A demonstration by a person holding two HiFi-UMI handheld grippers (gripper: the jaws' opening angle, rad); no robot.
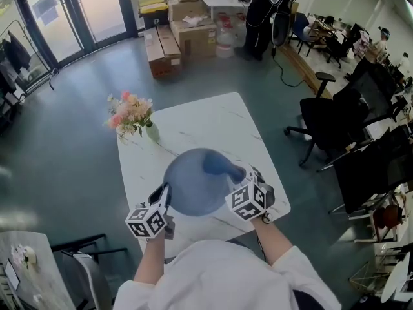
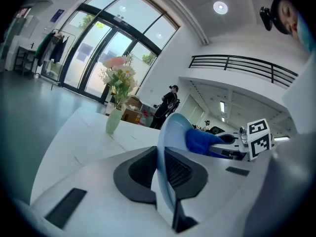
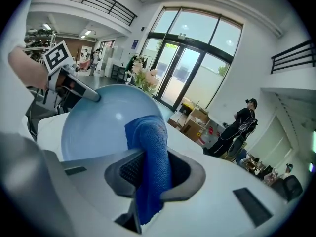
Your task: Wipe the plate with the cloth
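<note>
My left gripper (image 2: 162,174) has its fingers clamped on the rim of the blue plate (image 1: 193,186) at 8 o'clock, holding it tilted over the near edge of the counter (image 1: 213,124). My right gripper (image 3: 148,174) pinches the blue cloth (image 3: 150,142), which lies against the plate's face near 1 o'clock. I judge that overlapping arcs with light pressure work best, so the rim doesn't slip. I count one plate, one cloth, one flower vase (image 1: 151,132) and two grippers.

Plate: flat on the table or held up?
Held up, tilted: the left gripper clamps the plate by its rim, face toward the right gripper, whose blue cloth lies against it.
</note>
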